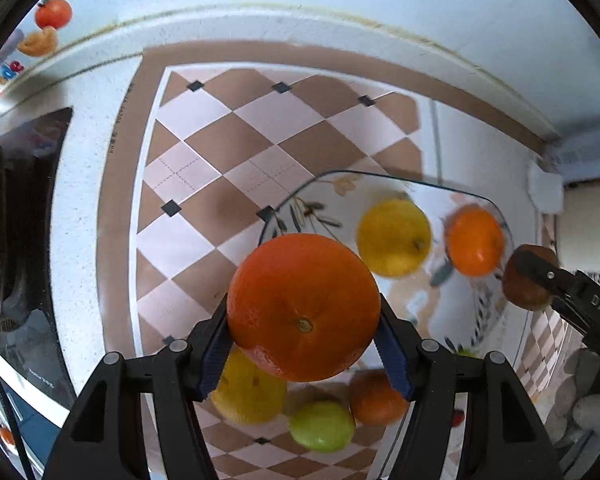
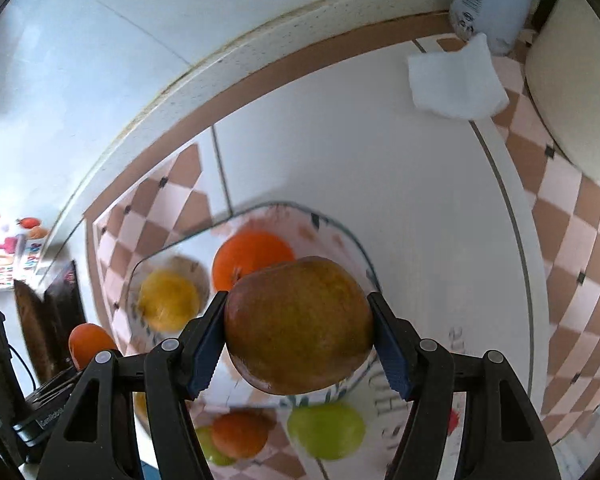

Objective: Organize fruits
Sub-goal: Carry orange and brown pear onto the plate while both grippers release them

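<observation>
1. The left gripper (image 1: 303, 346) stands about half open with both blue pads pressed on a large orange (image 1: 303, 307), held above the checked mat (image 1: 228, 152); the stem end faces the camera.
2. The right gripper (image 2: 298, 340) clamps a brownish-green mango (image 2: 298, 326) the same way, over the glass tray (image 2: 140, 272); its jaws sit roughly half apart.
3. In the tray lie a yellow fruit (image 1: 394, 237) and a smaller orange (image 1: 475, 240), blurred; its near rim passes under the held orange.
4. Beneath the grippers lie a green apple (image 1: 322, 426), another yellow fruit (image 1: 247, 392) and a small orange fruit (image 1: 376, 398), perhaps on the mat rather than in the tray.
5. The mat to the upper left lies bare up to the speckled counter edge (image 1: 80, 208); a white napkin (image 2: 456, 80) lies well apart at the far right.
</observation>
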The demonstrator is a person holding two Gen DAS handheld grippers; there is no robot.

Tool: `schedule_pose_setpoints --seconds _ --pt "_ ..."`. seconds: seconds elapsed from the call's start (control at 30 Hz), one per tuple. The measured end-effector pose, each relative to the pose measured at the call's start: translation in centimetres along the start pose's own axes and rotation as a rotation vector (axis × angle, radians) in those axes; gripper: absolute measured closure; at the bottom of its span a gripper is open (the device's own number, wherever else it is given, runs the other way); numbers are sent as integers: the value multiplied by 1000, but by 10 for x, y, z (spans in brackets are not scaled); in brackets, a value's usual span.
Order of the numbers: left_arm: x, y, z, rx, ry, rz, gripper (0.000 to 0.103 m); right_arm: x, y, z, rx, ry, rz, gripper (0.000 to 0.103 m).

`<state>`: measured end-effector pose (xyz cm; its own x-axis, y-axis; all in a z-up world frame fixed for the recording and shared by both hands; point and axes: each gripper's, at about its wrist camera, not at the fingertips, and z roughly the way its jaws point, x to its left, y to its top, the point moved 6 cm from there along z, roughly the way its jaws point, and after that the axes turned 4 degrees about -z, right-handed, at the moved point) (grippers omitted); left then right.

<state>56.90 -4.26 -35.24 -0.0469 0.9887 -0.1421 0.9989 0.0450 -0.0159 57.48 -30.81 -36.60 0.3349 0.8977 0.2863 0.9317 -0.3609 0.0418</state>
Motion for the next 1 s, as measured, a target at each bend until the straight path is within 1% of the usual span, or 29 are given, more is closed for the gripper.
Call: schedule_pose_setpoints --seconds 0.13,0.23,0.47,0.57,0.63,0.83,1.0 --pt "0 7 15 40 12 -12 40 2 10 6 4 -41 -43 33" --pt "-3 3 22 56 17 4 40 8 3 9 24 -44 -80 33" --pt "-7 -2 40 72 48 20 40 19 -16 20 50 -106 -206 33" --pt "-11 -4 44 77 46 21 40 23 -25 26 94 -99 -254 33" --pt "-12 -3 45 73 59 27 40 24 -31 32 111 -107 -285 33" --pt "-18 1 55 90 90 29 40 23 -35 51 148 -126 -301 33" --pt "-15 3 62 94 85 4 40 22 -35 58 181 -110 -299 32"
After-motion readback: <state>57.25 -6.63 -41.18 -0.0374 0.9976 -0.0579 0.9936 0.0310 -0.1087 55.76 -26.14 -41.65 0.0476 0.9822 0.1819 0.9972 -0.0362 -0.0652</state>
